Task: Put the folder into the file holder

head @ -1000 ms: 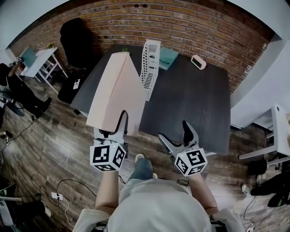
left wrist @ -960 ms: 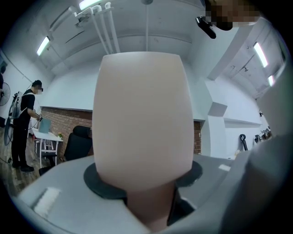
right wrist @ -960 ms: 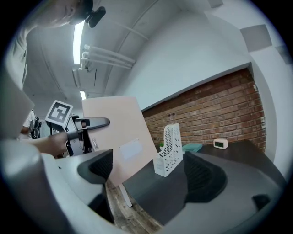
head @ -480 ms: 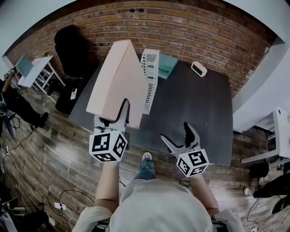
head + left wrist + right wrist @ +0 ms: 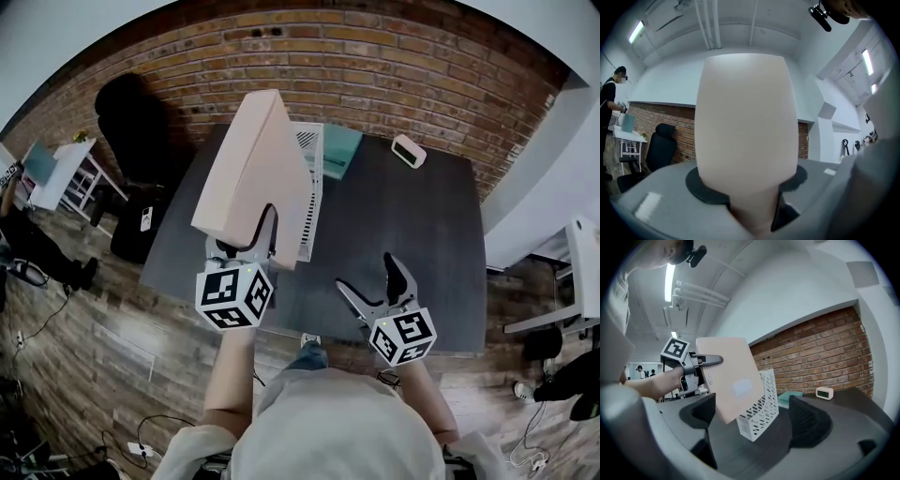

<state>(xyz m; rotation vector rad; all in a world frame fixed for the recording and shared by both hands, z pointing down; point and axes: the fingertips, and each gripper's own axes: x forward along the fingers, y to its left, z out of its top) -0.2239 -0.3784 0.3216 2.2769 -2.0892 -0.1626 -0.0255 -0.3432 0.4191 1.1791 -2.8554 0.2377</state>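
**Pink folder held over the holder, right claw empty**

From the head view, the left claw (image 5: 246,234) is clamped on the lower edge of a broad, pale pink card folder (image 5: 255,169). The folder stands up from the claw above the dark grey bench (image 5: 403,234) and hides the left side of the white perforated file holder (image 5: 313,211). That view does not show whether folder and holder touch.

The left gripper view is almost filled by the folder's face (image 5: 745,126). Its bottom edge sits pinched between the two jaws, which stand fairly wide on it. The holder is out of sight here.

The right gripper view gives the side angle. The folder (image 5: 731,380) is tilted, and its lower corner overlaps the holder's (image 5: 761,411) open top in the picture; whether it has entered cannot be told. The right claw (image 5: 367,274) has its jaws spread wide with nothing between them.

Beyond the holder, a teal flat item (image 5: 790,397) and a small white clock (image 5: 825,392) sit on the bench near the brick wall (image 5: 820,352).
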